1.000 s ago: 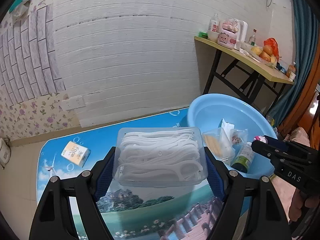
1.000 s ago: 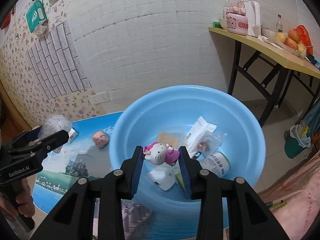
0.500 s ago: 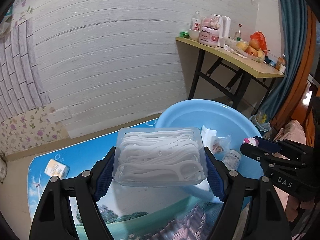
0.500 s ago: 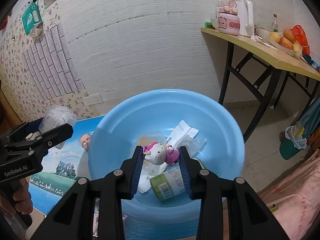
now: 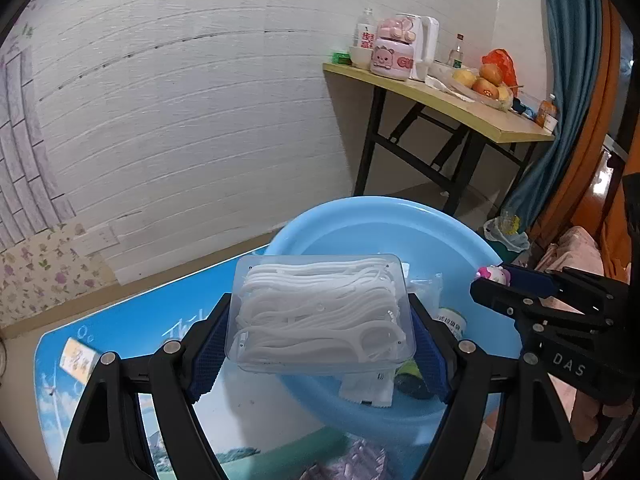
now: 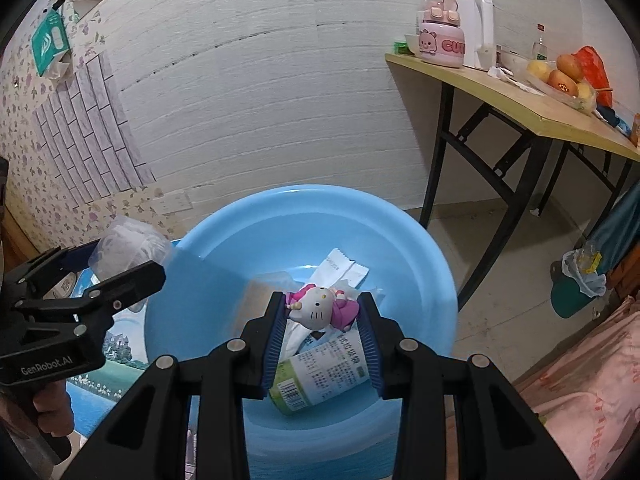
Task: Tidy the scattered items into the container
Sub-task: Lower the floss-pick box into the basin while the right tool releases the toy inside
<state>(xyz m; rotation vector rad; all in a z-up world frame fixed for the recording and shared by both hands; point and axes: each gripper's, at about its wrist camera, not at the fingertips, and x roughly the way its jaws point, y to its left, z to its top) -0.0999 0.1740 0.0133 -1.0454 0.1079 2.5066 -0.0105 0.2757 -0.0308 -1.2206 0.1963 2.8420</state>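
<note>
The basin (image 6: pixel 304 216) sits on the mat (image 5: pixel 132 320), a bottle (image 6: pixel 320 372) and packets (image 6: pixel 340 268) inside, a table (image 6: pixel 520 112) far right.

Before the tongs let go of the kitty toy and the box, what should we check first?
1. Right tongs holding the kitty toy firmly: ok, pinched between both pads.
2. Kitty toy over the blue basin: ok, seen above the things inside.
3. Left tongs holding the clear box of floss picks: ok.
4. Box fully over the basin: cannot tell; its near edge looks close to the rim.
5. Room inside: ok, only a green bottle and packets there.
6. Two tongs apart: ok, a gap shows.
</note>
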